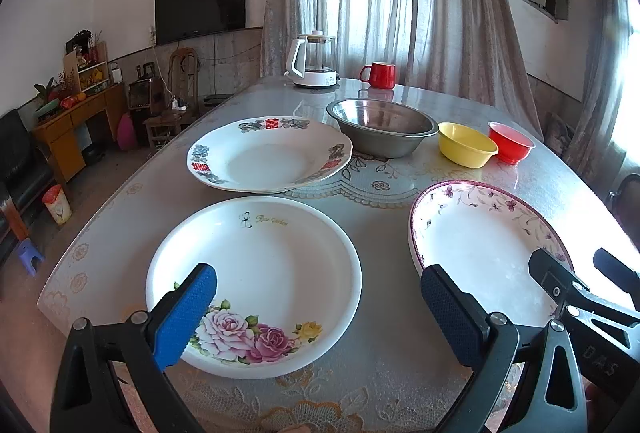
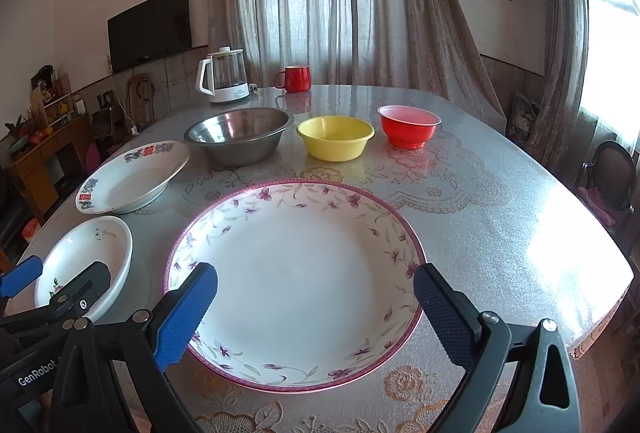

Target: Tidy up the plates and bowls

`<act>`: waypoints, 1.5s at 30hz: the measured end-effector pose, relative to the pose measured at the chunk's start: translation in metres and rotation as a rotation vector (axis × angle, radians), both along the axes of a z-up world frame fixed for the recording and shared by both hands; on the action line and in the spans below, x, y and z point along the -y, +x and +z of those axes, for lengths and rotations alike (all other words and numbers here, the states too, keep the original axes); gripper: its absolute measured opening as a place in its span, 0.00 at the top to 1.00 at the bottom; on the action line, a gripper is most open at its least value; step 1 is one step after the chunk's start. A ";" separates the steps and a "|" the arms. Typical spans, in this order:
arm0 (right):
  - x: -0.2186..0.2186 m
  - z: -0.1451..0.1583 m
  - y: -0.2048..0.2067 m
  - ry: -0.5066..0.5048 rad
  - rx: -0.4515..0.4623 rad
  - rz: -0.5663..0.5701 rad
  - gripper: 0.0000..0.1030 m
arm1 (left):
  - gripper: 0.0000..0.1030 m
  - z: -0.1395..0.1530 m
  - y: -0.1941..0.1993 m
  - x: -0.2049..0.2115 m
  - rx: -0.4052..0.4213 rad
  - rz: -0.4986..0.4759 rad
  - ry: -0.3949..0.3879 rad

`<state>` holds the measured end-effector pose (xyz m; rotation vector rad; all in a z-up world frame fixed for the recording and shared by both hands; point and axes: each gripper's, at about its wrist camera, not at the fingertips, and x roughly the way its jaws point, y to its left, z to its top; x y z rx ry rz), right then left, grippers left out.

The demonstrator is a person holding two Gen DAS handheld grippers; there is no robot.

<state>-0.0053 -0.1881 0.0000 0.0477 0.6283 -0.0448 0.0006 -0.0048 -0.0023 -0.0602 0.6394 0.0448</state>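
Three plates lie on the table: a white rose plate (image 1: 264, 273) (image 2: 90, 257) near the front left, a purple-flowered plate (image 2: 296, 273) (image 1: 480, 233) at the front right, and a red-and-blue patterned plate (image 1: 268, 157) (image 2: 132, 177) behind the rose plate. Farther back stand a steel bowl (image 1: 382, 127) (image 2: 240, 133), a yellow bowl (image 1: 466, 145) (image 2: 335, 137) and a red bowl (image 1: 510, 141) (image 2: 409, 125). My left gripper (image 1: 320, 317) hangs open over the rose plate's near edge. My right gripper (image 2: 316, 313) hangs open above the purple-flowered plate. Neither holds anything.
A white kettle (image 1: 314, 63) and a red mug (image 1: 379, 75) stand at the table's far end. The table (image 2: 500, 217) has a lace-patterned cover and bare surface on the right. A chair (image 2: 608, 177) sits off the right edge.
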 end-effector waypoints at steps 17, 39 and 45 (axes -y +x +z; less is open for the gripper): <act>0.008 0.001 0.000 0.011 0.003 -0.024 0.02 | 0.00 0.003 -0.001 0.001 0.003 -0.003 0.002; 0.014 -0.002 0.001 0.031 -0.004 -0.023 0.02 | 0.00 0.006 0.002 0.011 0.003 -0.020 0.015; 0.016 -0.001 0.003 0.039 -0.006 -0.028 0.02 | 0.00 0.005 0.002 0.011 0.002 -0.021 0.016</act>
